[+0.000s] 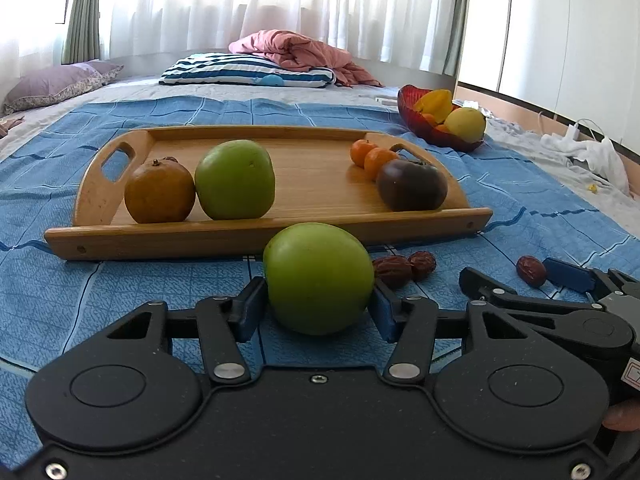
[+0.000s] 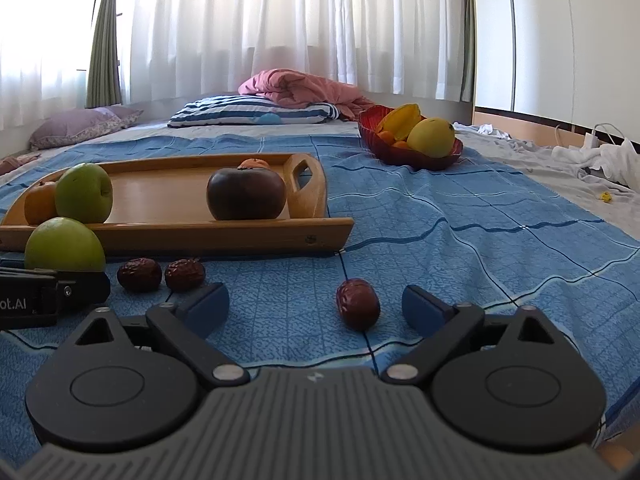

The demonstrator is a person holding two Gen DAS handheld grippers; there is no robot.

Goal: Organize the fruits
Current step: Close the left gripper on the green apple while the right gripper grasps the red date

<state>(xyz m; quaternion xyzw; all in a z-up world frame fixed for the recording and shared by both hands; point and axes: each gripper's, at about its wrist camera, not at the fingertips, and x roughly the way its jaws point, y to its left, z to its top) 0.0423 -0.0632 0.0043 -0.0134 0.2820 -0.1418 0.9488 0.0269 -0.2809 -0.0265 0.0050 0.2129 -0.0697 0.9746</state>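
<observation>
Left claw (image 1: 318,304): closed around a green apple (image 1: 318,278) on the bed's blue blanket (image 1: 120,280), pads against both its sides.
Right claw (image 2: 316,306): spread wide, a dried red date (image 2: 357,303) lying loose between its fingers.
Wooden tray (image 1: 260,236): just behind the apple, holding another green apple, a brown fruit, two small oranges, a dark tomato.
Red bowl (image 1: 424,130): far right, with yellow fruit.

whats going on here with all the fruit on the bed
A person is sorting fruit with two handheld claws. The left claw sits around a green apple on the blue bedspread, just before the wooden tray. The right claw is open around a dried date.
</observation>
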